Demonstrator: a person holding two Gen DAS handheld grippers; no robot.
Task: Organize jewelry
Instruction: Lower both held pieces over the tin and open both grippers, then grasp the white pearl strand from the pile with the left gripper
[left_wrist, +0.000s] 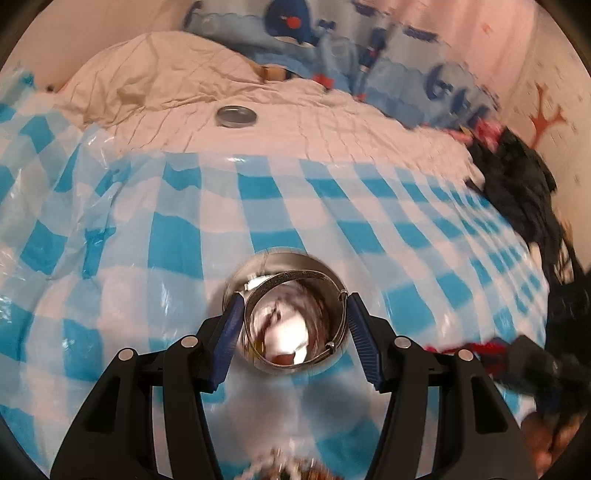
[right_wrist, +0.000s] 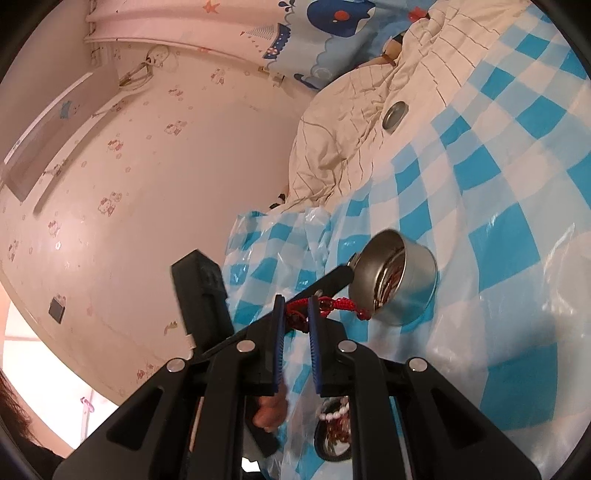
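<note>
left jaws: my left gripper (left_wrist: 293, 325) clamps the round metal tin (left_wrist: 288, 314), bangle (left_wrist: 295, 321) inside
right jaws: my right gripper (right_wrist: 297, 325) pinches a red cord bracelet (right_wrist: 325, 306) near tin rim
surface: blue-checked plastic sheet (left_wrist: 258, 206)
far: tin lid (left_wrist: 236, 116) on white bedding (left_wrist: 332, 125)

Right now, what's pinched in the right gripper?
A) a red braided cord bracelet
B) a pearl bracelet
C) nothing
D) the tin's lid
A: in the right wrist view the right gripper has its blue pads closed on a red cord bracelet, which trails toward the open round tin; the lid lies apart on the cream bedding.
</note>
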